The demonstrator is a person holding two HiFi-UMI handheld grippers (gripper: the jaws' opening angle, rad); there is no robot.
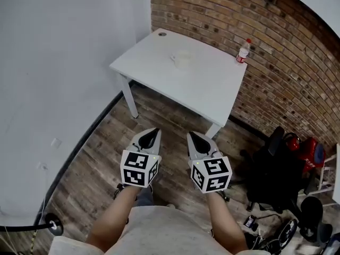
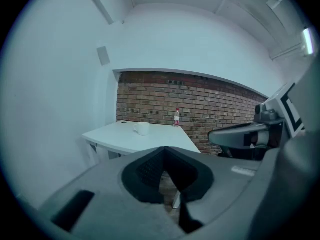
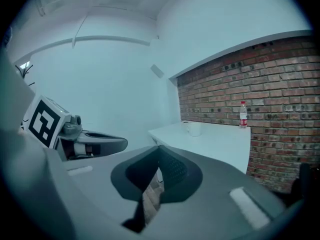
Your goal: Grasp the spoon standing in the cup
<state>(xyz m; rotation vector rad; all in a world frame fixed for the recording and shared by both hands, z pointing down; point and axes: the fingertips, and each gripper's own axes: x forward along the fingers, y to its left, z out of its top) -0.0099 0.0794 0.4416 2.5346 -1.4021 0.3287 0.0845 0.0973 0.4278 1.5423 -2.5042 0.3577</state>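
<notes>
upper centre, cup on bench; left hand-held gripper and right hand-held gripper clenched, empty; unseen spoon likely light, slick: pinch handle.

A small white cup is seen standing upright on a white table, set toward the middle of the top and somewhat nearer the brick-wall side. It is squat and round, with its mouth facing up. A handle is shown on its left side in the left gripper view, and the same pale, rounded body is seen in the right gripper view. The cup is placed well apart from a bottle at the table's edge. The spoon cannot be made out in any view, the cup being too small and pale
</notes>
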